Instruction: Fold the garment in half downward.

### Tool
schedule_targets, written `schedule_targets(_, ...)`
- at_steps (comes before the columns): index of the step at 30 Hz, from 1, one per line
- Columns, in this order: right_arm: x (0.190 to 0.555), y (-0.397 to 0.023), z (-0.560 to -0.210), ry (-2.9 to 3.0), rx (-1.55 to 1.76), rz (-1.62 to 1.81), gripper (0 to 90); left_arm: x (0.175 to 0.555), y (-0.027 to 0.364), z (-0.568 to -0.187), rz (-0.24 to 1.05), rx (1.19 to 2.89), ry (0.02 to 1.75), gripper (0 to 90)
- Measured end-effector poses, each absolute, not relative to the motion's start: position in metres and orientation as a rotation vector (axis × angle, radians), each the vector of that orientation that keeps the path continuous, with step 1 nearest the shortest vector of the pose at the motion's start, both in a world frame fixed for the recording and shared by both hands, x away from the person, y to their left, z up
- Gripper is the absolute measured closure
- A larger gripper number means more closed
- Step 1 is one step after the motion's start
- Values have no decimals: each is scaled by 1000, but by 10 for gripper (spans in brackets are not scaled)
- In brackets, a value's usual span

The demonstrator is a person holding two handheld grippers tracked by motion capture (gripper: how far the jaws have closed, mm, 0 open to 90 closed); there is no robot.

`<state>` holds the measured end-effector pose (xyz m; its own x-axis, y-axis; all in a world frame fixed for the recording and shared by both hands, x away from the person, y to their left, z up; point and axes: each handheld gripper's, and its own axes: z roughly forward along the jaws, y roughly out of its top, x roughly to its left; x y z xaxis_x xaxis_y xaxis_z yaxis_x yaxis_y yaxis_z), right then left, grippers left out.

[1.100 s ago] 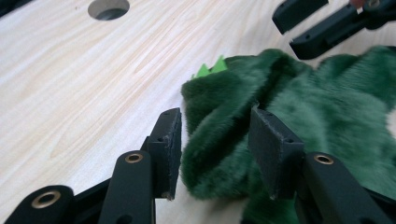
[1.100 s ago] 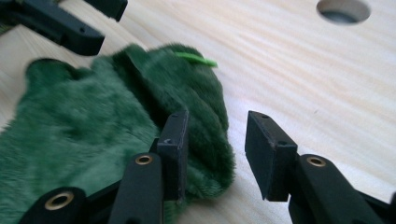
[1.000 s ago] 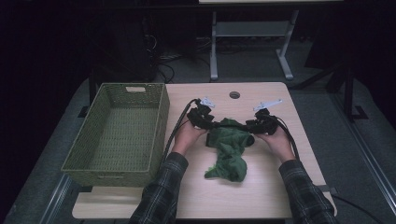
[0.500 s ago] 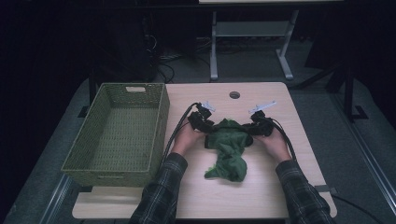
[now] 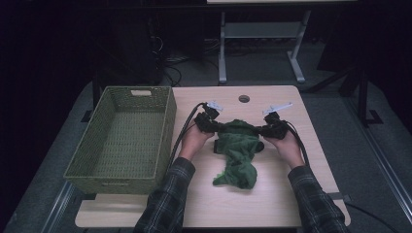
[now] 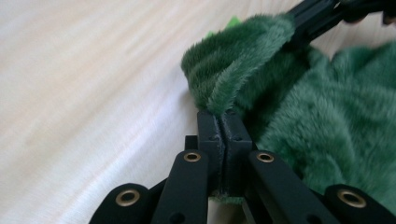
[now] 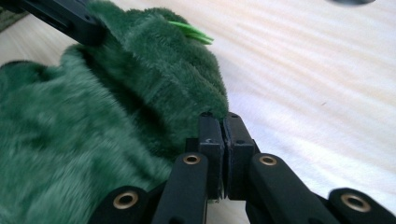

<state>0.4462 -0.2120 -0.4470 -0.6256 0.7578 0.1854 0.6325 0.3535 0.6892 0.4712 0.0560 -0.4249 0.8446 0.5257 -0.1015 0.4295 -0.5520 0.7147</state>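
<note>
A fuzzy green cloth [image 5: 238, 150] lies crumpled at the centre of the frame on a pale wooden tabletop [image 5: 272, 204]. The left gripper [image 5: 217, 127] pinches the cloth's upper left edge, and the right gripper [image 5: 258, 130] pinches its upper right edge. Both pairs of fingers have just been closing and now clamp tight on folds of the plush fabric. A green woven basket [image 5: 167, 121] sits at the left of the frame, just beside the left forearm.
</note>
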Motion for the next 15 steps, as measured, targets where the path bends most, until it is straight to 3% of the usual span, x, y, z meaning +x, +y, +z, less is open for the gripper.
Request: schedule_targets(15,455,-213,-382,2353,1211,1182,880,468,56,-372,283,2157,627,875)
